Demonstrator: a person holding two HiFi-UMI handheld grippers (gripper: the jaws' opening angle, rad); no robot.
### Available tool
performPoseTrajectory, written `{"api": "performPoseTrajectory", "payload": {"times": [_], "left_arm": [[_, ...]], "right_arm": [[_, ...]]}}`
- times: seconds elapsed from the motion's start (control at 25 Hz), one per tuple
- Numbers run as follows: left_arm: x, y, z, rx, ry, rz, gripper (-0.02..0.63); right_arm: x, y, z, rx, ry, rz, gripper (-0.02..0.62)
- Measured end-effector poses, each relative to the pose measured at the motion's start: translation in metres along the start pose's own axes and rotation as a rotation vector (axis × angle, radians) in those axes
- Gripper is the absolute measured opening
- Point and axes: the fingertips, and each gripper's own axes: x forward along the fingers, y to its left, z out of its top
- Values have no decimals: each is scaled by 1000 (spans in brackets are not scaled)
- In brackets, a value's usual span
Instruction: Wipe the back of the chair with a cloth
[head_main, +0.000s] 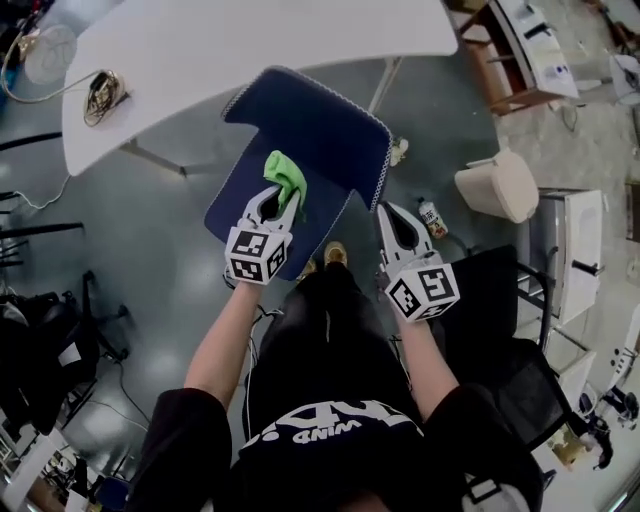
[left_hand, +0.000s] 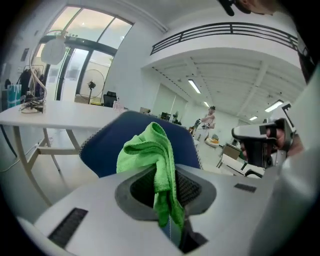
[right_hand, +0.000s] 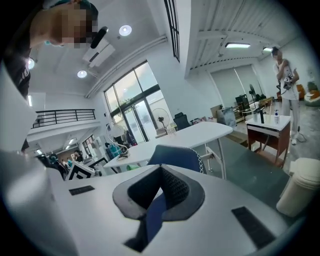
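Note:
A blue chair (head_main: 320, 130) with white stitching along its edge stands in front of me, partly under a white table. My left gripper (head_main: 283, 197) is shut on a bright green cloth (head_main: 285, 177), held over the chair's blue surface. In the left gripper view the cloth (left_hand: 150, 150) hangs bunched between the jaws, with the chair (left_hand: 107, 145) just behind it. My right gripper (head_main: 386, 210) hovers by the chair's right edge, shut and holding nothing. The right gripper view shows the chair (right_hand: 177, 156) beyond the jaws.
A white table (head_main: 250, 45) with a tangle of cables (head_main: 100, 92) stands behind the chair. A cream bin (head_main: 498, 185) and a small bottle (head_main: 432, 217) are on the floor at right. A black chair (head_main: 500, 340) is close on my right. A person (right_hand: 286, 80) stands far off.

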Motion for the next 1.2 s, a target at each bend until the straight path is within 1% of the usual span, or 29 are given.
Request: {"api": "performPoseTrajectory", "payload": {"times": [0.16, 0.24, 0.44, 0.6, 0.76, 0.92, 1.08, 1.2], "left_arm": [[-32, -21, 48, -38, -52, 19, 63], [-49, -33, 69, -39, -78, 18, 63], [-90, -61, 105, 32, -126, 21, 63], [-109, -74, 130, 53, -173, 9, 63], [-138, -72, 147, 74, -214, -8, 63], [-169, -69, 158, 104, -237, -20, 63], [-194, -73, 161, 138, -269, 9, 63], [-204, -79, 159, 128, -316, 29, 63]], "right_arm": [[-16, 18, 27, -20, -16, 50, -3], [-23, 28, 38, -38, -25, 73, -3], [-44, 51, 59, -73, -44, 116, -3], [-58, 61, 73, -113, -47, 128, -3], [-61, 76, 85, -156, -58, 146, -3], [-69, 84, 97, -182, -74, 145, -3], [-81, 80, 104, -204, -97, 126, -3], [-85, 76, 104, -223, -113, 103, -3]]}}
